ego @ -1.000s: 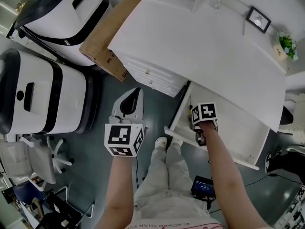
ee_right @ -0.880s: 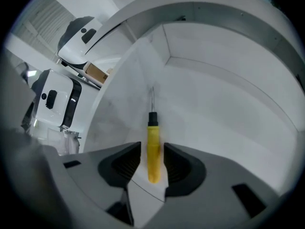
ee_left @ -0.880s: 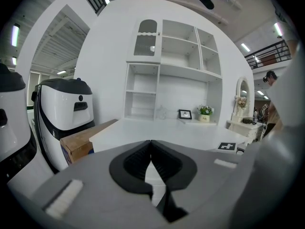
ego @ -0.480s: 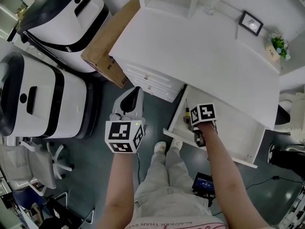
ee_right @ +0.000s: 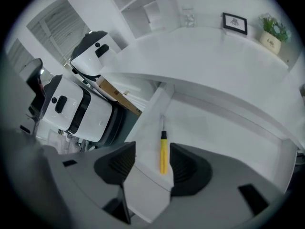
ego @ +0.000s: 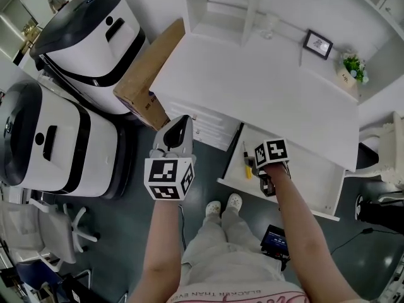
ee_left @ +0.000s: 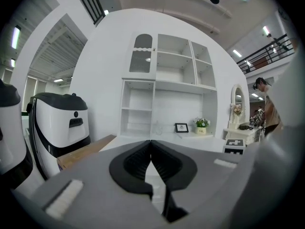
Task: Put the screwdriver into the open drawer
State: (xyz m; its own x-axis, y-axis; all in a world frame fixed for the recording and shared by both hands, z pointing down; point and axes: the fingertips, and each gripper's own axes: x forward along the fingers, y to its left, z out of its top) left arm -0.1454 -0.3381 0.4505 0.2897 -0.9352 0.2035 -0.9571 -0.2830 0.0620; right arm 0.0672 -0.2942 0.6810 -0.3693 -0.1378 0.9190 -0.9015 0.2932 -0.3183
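Note:
The yellow-handled screwdriver (ego: 247, 163) (ee_right: 163, 156) lies flat at the left end of the open white drawer (ego: 310, 177) (ee_right: 224, 132), its shaft pointing toward the desk. My right gripper (ego: 260, 164) (ee_right: 152, 159) hangs above it, pointing steeply down, jaws wide open and touching nothing. In the right gripper view the handle shows in the gap between the pads, well below them. My left gripper (ego: 181, 122) (ee_left: 151, 144) is held level in front of the desk (ego: 265, 87), its jaws shut and empty.
Two large white-and-black machines (ego: 82, 30) (ego: 50, 137) stand at the left, with a cardboard box (ego: 142, 74) leaning against the desk. A picture frame (ego: 317, 43) and small plant (ego: 352, 65) sit on the desktop. A dark device (ego: 276, 240) lies on the floor by the person's legs.
The right jaws have opened and the screwdriver now lies free in the drawer. Both grippers have risen.

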